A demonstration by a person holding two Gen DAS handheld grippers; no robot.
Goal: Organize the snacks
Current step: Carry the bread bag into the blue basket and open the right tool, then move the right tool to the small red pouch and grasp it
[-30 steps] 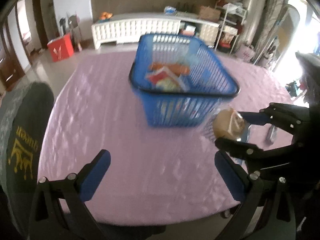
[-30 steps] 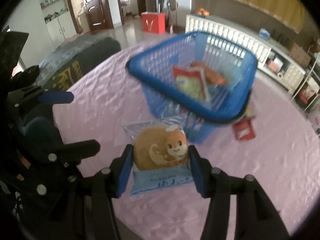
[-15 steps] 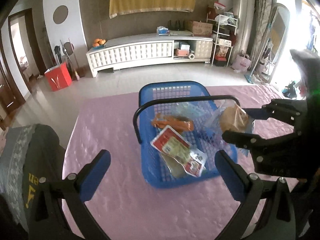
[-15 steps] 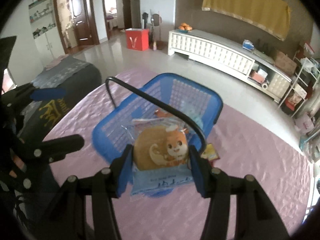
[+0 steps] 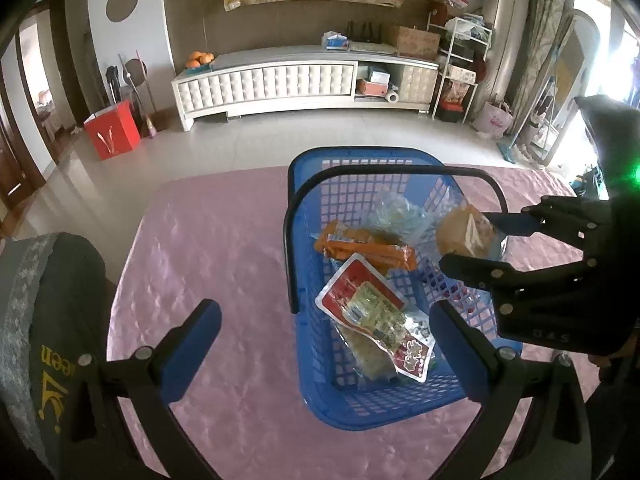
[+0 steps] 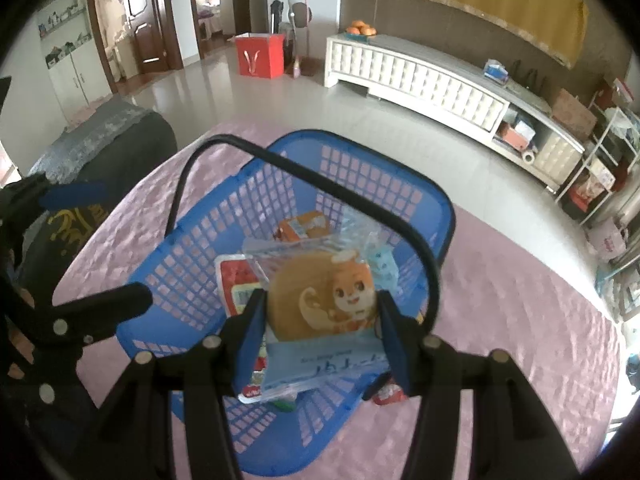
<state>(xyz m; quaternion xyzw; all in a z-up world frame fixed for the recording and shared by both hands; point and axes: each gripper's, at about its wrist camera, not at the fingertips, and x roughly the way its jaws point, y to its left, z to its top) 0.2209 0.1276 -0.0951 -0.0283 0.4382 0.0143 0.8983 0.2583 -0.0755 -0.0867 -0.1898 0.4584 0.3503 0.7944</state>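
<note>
A blue mesh basket (image 5: 304, 168) (image 6: 400, 172) with a raised black handle (image 5: 286, 232) stands on the pink tablecloth (image 5: 208, 248). Inside lie an orange packet (image 5: 360, 246), a red-and-white packet (image 5: 368, 300) and a clear packet (image 5: 396, 212). My right gripper (image 6: 320, 320) (image 5: 466, 240) is shut on a clear-wrapped round cake packet (image 6: 320, 300) with a cartoon squirrel and hangs above the basket's inside, near the handle (image 6: 304, 176). My left gripper (image 5: 324, 340) (image 6: 120, 244) stands open with nothing held, its fingers spanning the basket's near left wall.
A small red packet (image 6: 386, 394) lies on the cloth against the basket, half hidden by my right finger. A chair with a dark grey cover (image 5: 52, 320) (image 6: 100, 140) stands at the table's left. Beyond the table's far edge are the floor and a white cabinet (image 5: 280, 80).
Both grippers moved forward and slightly up. The cake packet went from the cloth in front of the basket to above its inside. The right gripper's hold is unchanged.
</note>
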